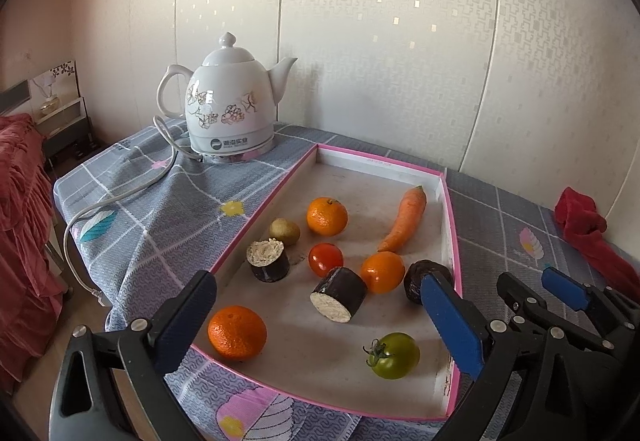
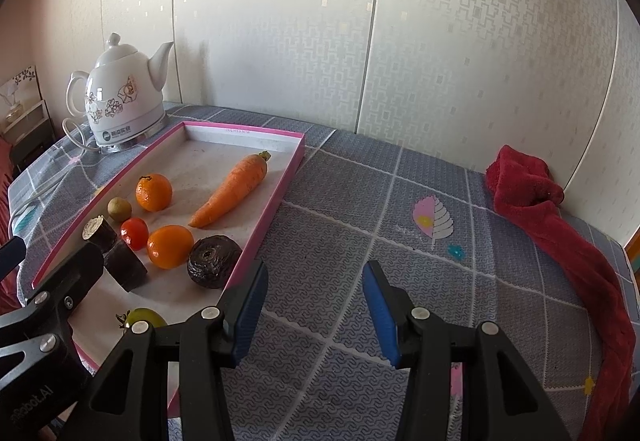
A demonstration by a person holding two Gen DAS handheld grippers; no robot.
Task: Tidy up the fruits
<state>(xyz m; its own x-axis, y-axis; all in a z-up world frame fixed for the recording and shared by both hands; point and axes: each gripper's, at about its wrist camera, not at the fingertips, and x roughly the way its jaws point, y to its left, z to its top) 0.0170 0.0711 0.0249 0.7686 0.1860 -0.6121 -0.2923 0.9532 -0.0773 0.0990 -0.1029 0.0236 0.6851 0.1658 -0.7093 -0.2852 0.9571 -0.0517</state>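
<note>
A shallow pink-rimmed tray (image 1: 448,209) (image 2: 296,157) holds three oranges (image 1: 327,216) (image 1: 382,272) (image 1: 237,332), a carrot (image 1: 404,221) (image 2: 232,191), a kiwi (image 1: 284,231), a red tomato (image 1: 325,259), a green tomato (image 1: 394,355), two dark cut cylinders (image 1: 268,261) (image 1: 338,295) and a dark wrinkled round fruit (image 2: 214,261). My left gripper (image 1: 316,279) hangs wide open over the tray's near half and touches nothing. To the right of the tray, my right gripper (image 2: 315,269) is open above the bare tablecloth, nothing between its blue pads.
A white flowered kettle (image 1: 230,109) (image 2: 124,101) stands behind the tray's left corner, its cord (image 1: 120,197) trailing off the table's left edge. A red cloth (image 2: 560,221) lies at the far right by the wall. Patterned grey tablecloth (image 2: 360,201) covers the table.
</note>
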